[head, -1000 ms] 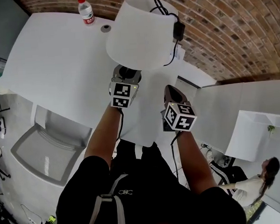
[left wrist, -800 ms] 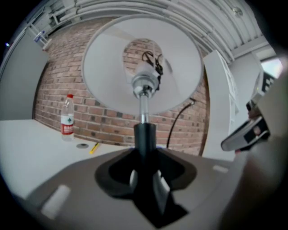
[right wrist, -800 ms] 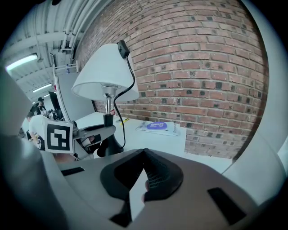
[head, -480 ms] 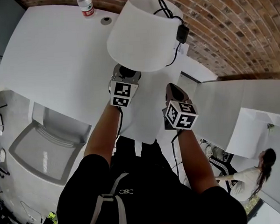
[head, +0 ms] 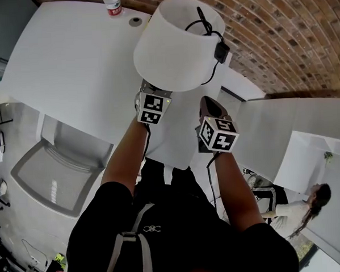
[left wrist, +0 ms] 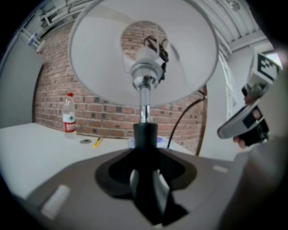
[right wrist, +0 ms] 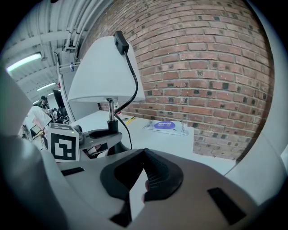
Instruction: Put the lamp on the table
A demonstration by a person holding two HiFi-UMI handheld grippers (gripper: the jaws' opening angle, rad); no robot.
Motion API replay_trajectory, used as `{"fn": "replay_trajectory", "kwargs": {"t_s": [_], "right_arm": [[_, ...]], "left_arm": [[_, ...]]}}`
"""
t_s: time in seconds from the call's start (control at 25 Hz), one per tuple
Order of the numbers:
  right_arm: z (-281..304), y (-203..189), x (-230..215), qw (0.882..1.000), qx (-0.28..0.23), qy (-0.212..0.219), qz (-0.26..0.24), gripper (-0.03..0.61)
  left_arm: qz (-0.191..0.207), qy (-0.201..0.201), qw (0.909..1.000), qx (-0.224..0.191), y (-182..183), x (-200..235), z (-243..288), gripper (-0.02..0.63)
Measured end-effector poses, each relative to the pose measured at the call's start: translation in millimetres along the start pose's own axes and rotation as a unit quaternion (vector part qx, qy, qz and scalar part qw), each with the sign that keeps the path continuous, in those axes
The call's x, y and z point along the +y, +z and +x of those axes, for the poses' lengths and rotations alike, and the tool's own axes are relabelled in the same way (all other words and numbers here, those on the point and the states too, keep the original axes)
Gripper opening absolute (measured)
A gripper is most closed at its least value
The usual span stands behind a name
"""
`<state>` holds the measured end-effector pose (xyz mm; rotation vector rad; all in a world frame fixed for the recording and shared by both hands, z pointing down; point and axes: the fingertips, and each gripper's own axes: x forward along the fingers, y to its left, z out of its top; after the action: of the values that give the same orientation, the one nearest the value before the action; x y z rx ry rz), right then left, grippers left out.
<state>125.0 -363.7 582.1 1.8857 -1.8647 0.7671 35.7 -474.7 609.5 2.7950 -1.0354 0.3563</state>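
Observation:
The lamp has a white shade [head: 174,47] and a black cord with its plug [head: 220,50] draped over the shade's top. It hangs above the white table [head: 69,64]. My left gripper [head: 154,89] is shut on the lamp's black stem [left wrist: 145,137] just below the metal rod, with the shade [left wrist: 144,49] straight above the jaws. The fingertips are hidden under the shade in the head view. To the right of the stem, my right gripper [head: 208,104] is shut with nothing in it. From the right gripper view, the lamp [right wrist: 105,72] stands left of the right gripper [right wrist: 141,182].
A water bottle [head: 112,3] and a small round cap [head: 135,21] sit at the table's far edge by the brick wall. A purple packet [right wrist: 165,126] and a yellow pen [left wrist: 97,142] lie there too. A grey chair [head: 52,173] stands left; a person [head: 310,207] is lower right.
The lamp and both grippers have drifted a little forward and right over the table. The left gripper's hold on the stem is unchanged.

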Motion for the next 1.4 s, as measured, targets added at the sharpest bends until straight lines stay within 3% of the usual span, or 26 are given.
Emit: {"fn": "replay_trajectory", "kwargs": {"t_s": [0.88, 1.24, 1.4], "right_arm": [[-7, -9, 8, 1.0, 0.011, 0.006, -0.008, -0.003], [-17, -4, 15, 1.0, 0.002, 0.025, -0.008, -0.003], [-24, -1, 22, 0.999, -0.004, 0.043, -0.001, -0.003]], "left_arm": [[0.027, 0.001, 0.9992, 0.029, -21, -7, -11, 0.16], [0.005, 0.049, 0.9964, 0.069, -43, -10, -48, 0.206], [-0.023, 0.08, 0.9922, 0.092, -47, -17, -86, 0.01]]}}
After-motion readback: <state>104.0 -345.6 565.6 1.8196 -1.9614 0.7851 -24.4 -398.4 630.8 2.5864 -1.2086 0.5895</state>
